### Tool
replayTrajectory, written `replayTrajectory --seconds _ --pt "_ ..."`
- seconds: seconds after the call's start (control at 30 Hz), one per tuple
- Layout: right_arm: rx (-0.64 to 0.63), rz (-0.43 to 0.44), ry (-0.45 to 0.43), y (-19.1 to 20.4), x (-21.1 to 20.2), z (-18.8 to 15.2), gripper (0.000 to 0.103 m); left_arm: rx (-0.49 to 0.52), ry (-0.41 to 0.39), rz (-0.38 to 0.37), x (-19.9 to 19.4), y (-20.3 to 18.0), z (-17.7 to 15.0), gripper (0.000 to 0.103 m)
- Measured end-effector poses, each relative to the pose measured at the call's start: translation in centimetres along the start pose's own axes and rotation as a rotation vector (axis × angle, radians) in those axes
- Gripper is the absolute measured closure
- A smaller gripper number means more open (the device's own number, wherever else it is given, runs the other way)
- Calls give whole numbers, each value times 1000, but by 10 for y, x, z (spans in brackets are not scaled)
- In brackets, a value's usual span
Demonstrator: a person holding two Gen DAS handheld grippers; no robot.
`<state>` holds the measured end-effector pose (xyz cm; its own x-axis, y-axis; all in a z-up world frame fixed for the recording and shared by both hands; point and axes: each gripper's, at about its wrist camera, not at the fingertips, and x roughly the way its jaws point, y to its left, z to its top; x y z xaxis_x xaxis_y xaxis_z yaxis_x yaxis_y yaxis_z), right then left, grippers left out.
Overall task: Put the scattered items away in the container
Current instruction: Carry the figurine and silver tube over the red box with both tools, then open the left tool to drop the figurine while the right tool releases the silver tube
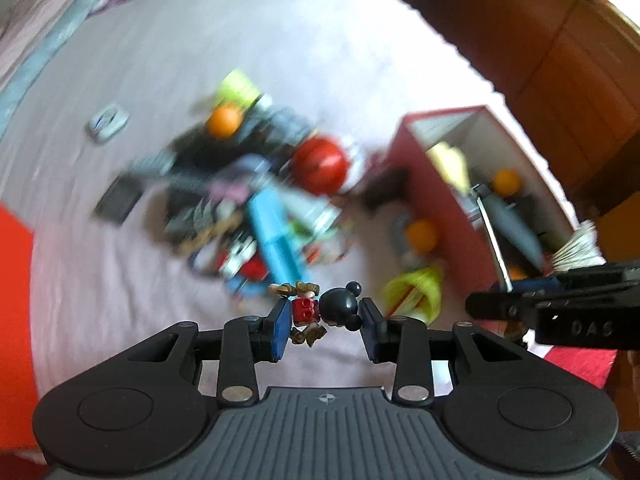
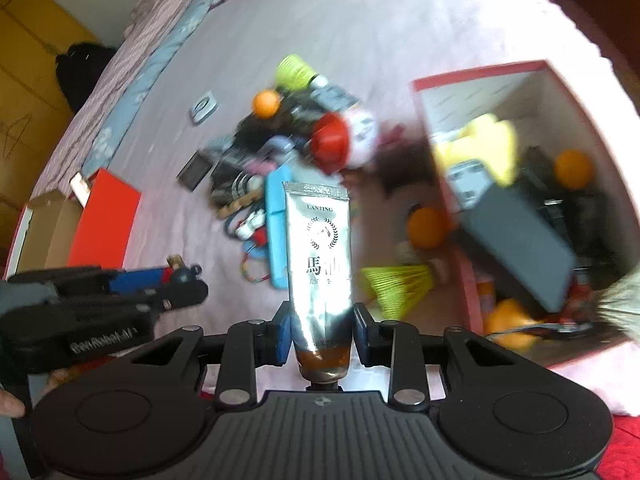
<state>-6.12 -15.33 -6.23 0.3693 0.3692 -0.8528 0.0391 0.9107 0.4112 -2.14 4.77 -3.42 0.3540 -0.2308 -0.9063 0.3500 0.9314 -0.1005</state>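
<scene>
My left gripper (image 1: 325,320) is shut on a small toy figure (image 1: 320,308) with a black round-eared head and a red body, held sideways above the bed. My right gripper (image 2: 322,320) is shut on a silver tube (image 2: 320,256) that points forward. The red box (image 1: 436,200) with a white inside stands open at the right, holding a yellow item, orange balls and a grey case. Left of the red box (image 2: 480,73) a blurred pile lies on the sheet: a red ball (image 1: 320,164), a blue case (image 1: 272,232), an orange ball (image 1: 420,236) and a yellow shuttlecock (image 1: 416,288).
A lilac bed sheet (image 1: 160,80) carries everything. A small grey-white item (image 1: 108,122) lies apart at the left. A red lid (image 2: 108,216) and a cardboard box (image 2: 44,232) sit at the left edge. Dark wooden furniture (image 1: 560,60) borders the bed on the right.
</scene>
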Motion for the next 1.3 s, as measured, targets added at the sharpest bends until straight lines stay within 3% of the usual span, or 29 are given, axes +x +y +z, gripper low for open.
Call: replayTrajectory --seconds 0.4,0.67,1.3 --pt "136 -49 -93 -78 -45 5 70 188 -33 -64 9 -104 69 66" --pt "218 -86 -138 -129 -63 8 70 224 -19 -120 27 -161 88 66" --pt "287 -105 -130 -163 -60 -1 70 284 -2 -102 37 -199 111 66"
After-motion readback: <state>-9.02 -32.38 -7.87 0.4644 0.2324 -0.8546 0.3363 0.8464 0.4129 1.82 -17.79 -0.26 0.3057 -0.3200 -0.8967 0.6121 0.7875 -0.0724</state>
